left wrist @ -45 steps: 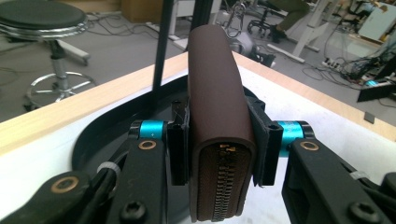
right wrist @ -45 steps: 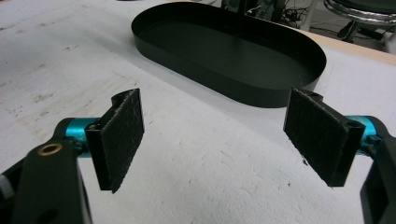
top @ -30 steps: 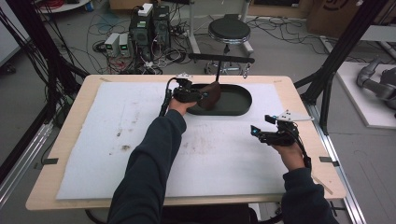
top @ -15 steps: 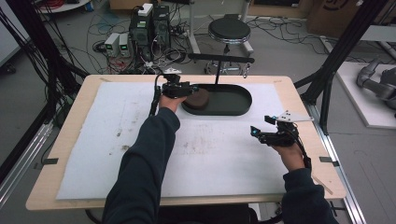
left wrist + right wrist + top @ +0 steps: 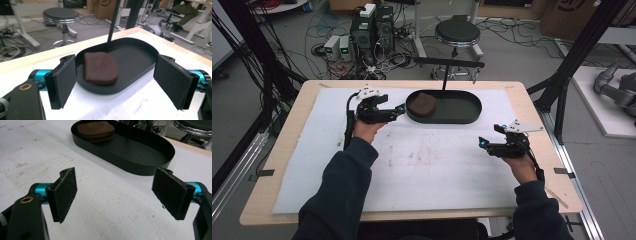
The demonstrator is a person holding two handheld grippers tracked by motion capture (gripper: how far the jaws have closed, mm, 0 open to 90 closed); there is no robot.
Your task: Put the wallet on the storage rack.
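A black oval tray (image 5: 462,114) lies at the back middle of the white mat. A brown rounded leather piece (image 5: 421,104) rests flat in its left end. My left gripper (image 5: 399,109) hovers just left of the tray and points at it. Its jaws have just been opening and stand wide with nothing between them. In the left gripper view the brown piece (image 5: 101,68) lies in the tray (image 5: 140,42) beyond the open left gripper (image 5: 117,82). My right gripper (image 5: 482,142) stays open over the mat at the right, aimed toward the tray (image 5: 140,167) and the brown piece (image 5: 95,130).
A white mat (image 5: 412,165) covers the wooden table. A thin black post with a crossbar (image 5: 447,70) rises behind the tray. A black stool (image 5: 457,32), computers and cables stand on the floor beyond the far edge.
The left gripper let go of the brown piece in the tray, opened wide and drew back to the left. The right gripper has not moved.
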